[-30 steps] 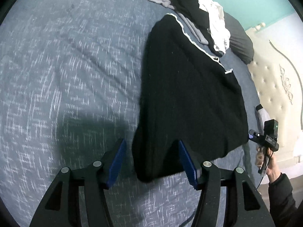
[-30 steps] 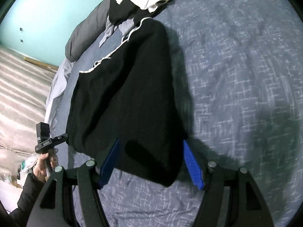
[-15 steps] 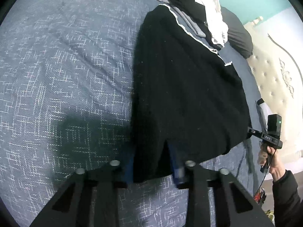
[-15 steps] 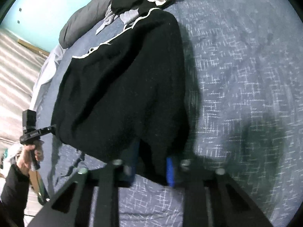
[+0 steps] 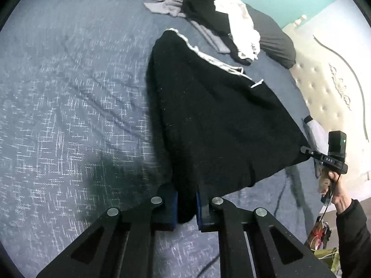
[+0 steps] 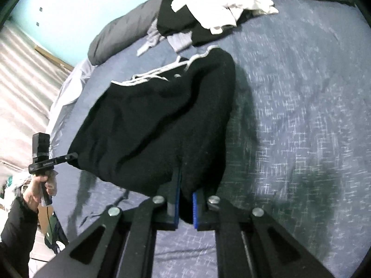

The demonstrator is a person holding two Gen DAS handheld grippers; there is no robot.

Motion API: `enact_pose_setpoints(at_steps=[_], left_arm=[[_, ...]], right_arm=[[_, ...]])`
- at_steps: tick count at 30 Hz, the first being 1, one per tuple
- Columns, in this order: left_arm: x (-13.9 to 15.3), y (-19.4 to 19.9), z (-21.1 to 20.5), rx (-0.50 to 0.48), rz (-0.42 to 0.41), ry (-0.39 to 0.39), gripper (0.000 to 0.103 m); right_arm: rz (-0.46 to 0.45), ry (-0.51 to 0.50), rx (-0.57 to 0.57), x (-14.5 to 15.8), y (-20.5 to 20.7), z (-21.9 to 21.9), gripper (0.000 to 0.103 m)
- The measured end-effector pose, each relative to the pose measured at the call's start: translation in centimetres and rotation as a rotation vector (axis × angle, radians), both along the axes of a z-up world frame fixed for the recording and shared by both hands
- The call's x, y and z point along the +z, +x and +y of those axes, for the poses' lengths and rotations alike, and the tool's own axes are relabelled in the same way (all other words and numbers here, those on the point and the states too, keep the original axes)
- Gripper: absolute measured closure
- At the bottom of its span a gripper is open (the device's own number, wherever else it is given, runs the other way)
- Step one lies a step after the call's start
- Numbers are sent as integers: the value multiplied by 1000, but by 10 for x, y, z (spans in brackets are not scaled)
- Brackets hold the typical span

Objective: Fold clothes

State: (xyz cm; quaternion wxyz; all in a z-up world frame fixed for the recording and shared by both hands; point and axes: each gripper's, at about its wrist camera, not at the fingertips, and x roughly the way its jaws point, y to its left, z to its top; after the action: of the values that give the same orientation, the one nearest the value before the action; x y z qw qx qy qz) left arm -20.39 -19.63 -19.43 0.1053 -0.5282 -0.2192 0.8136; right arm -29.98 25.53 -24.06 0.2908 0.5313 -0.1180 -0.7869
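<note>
A black garment with a white drawstring waistband lies on the blue patterned bedspread. My left gripper is shut on one near corner of it, and my right gripper is shut on the other near corner. The near edge is lifted off the bed between them, while the waistband end rests on the bedspread. Each view shows the other gripper at the garment's far corner, the right one and the left one.
A heap of black, white and grey clothes lies at the far end of the bed, also in the right wrist view. Dark pillows sit behind it. A cream tufted headboard stands on the right.
Both grippers went from open around the garment's near corners to shut on them. The near edge has since risen off the bed and the cloth is pulled taut between them.
</note>
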Motion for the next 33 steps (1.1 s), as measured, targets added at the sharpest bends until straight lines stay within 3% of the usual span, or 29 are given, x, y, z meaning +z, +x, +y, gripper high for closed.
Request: enact_pose_setpoints(at_steps=[4, 10, 16, 22, 27, 33], left_arm=[[12, 16, 7, -18, 1, 2, 92], [28, 72, 16, -50, -6, 4, 92], [28, 121, 35, -72, -35, 16, 92], [-4, 154, 49, -76, -91, 20, 92], [-39, 159, 41, -19, -128, 23, 92], [-55, 163, 32, 9, -138, 53, 89]], right_arm=[[12, 1, 33, 19, 13, 2, 96], [-13, -4, 69, 34, 48, 16, 96], [-57, 9, 116, 31, 94, 27, 96], [-114, 24, 113, 5, 125, 36, 97], [-126, 11, 76, -16, 129, 40, 97], [-155, 8, 49, -35, 128, 50, 95]])
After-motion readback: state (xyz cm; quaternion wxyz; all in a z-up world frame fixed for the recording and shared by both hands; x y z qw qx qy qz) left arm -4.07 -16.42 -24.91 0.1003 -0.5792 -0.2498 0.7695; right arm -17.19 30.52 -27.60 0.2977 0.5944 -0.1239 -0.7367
